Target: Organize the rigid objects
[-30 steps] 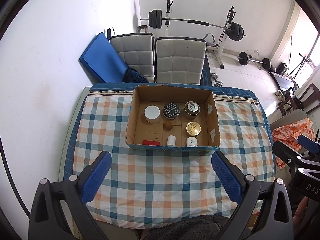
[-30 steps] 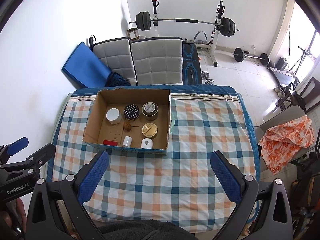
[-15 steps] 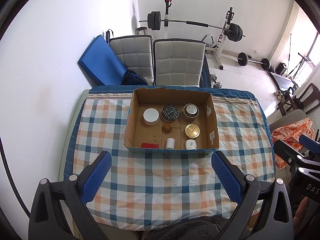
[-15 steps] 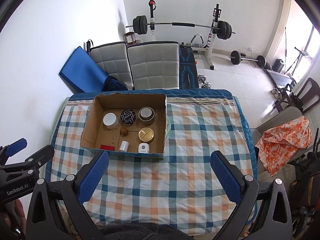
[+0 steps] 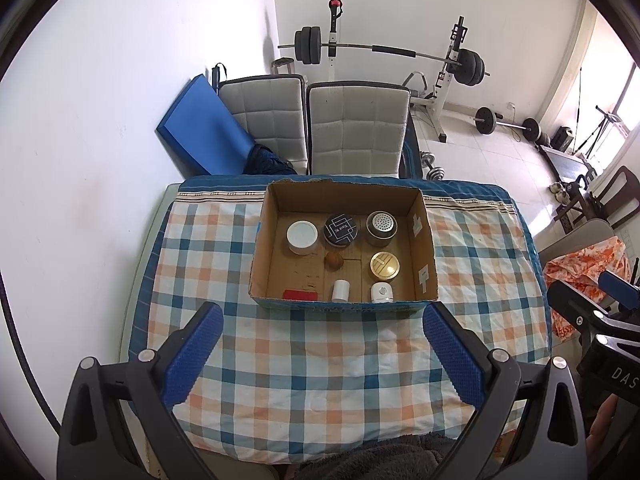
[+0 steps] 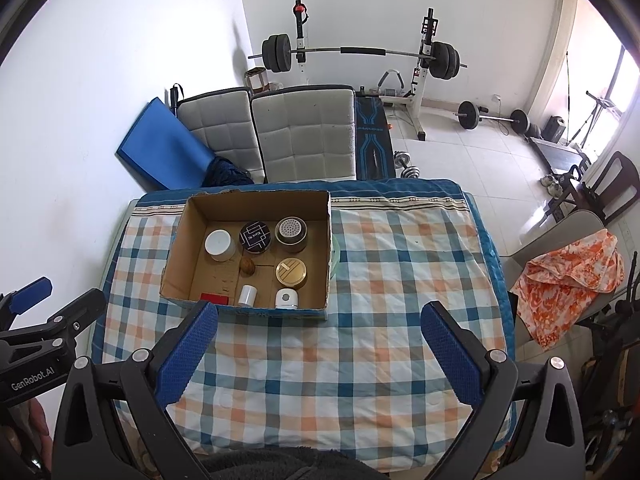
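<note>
Checkered-cloth desk (image 5: 320,380) in home gym room; two grey chairs (image 5: 356,128) behind. Cardboard box (image 5: 344,305) held eight items. Left gripper (image 5: 322,346) and right gripper (image 6: 320,344) both gaped wide, empty.

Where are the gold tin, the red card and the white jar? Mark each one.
gold tin (image 5: 385,265), left wrist view, centre of its lid.
red card (image 5: 300,294), left wrist view, middle of its flat face.
white jar (image 6: 217,243), right wrist view, centre of its white lid.
</note>
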Motion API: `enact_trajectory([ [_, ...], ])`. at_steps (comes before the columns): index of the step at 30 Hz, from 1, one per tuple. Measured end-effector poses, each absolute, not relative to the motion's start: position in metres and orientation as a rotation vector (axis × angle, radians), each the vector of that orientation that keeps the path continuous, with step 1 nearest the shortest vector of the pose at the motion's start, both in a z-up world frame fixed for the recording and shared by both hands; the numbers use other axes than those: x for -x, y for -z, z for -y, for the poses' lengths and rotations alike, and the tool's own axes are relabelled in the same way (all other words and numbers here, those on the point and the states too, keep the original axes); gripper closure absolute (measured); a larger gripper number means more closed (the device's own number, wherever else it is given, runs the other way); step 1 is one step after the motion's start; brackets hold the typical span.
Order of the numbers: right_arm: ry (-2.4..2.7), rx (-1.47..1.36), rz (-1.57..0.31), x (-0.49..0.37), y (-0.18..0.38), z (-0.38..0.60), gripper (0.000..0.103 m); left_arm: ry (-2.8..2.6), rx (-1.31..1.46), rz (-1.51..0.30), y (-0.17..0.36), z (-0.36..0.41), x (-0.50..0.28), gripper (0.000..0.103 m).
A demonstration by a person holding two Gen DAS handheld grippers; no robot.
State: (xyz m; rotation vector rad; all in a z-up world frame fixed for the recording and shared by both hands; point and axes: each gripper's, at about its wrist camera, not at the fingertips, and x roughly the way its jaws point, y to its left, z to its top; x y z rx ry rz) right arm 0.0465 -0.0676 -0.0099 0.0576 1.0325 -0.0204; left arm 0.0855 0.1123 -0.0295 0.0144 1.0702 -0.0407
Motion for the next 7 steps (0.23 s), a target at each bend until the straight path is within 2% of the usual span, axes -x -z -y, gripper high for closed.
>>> enact_trajectory([
  [7,0.03,-0.06,-1.025,-0.0496,0.007,0.0706,0.0,0.043,-0.027,-1.049,0.0277,-0.1127,-0.0861,0.0],
])
